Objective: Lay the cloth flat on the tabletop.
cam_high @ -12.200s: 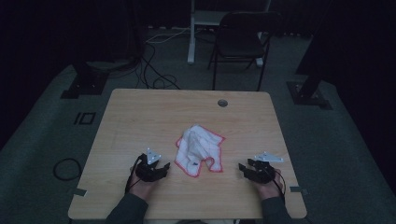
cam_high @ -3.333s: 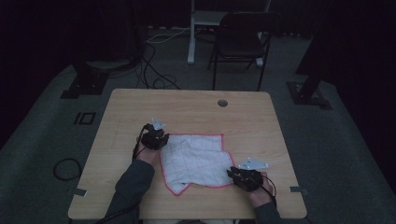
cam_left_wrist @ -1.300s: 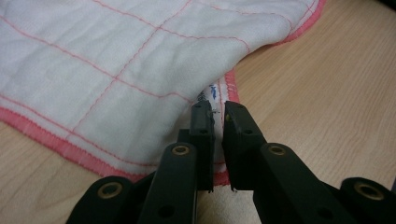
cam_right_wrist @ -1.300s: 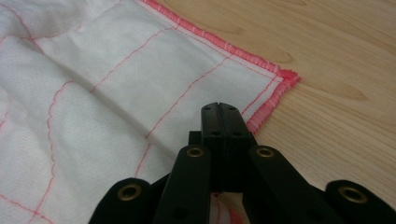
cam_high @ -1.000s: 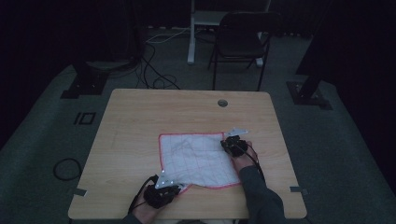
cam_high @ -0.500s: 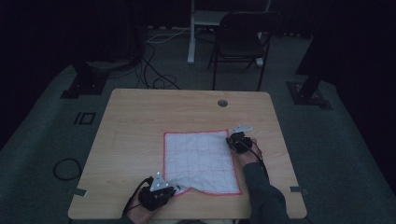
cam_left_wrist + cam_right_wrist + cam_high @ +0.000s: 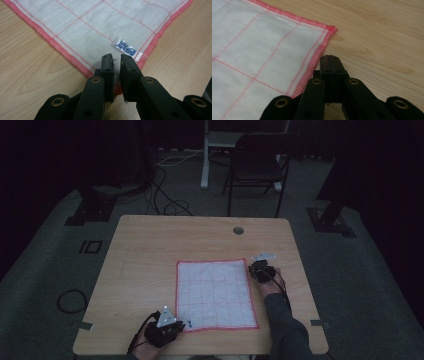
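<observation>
Spreading looks nearly done: cloth [image 7: 216, 293] lies flat, square on bench [image 7: 145, 255]. Left gripper [image 7: 116, 60] narrowly parted over the near corner by the label [image 7: 126, 47], nothing pinched. Right gripper [image 7: 329, 58] fully closed, empty, just beside the far edge. Left to do: perhaps folding.

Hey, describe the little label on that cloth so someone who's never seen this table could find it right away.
On the wooden table a white cloth with a red grid and red hem lies spread flat. Go to its near corner by the left gripper, at the left of the high view. The label is a small white tag with blue print, the only blue thing on the cloth.
</observation>
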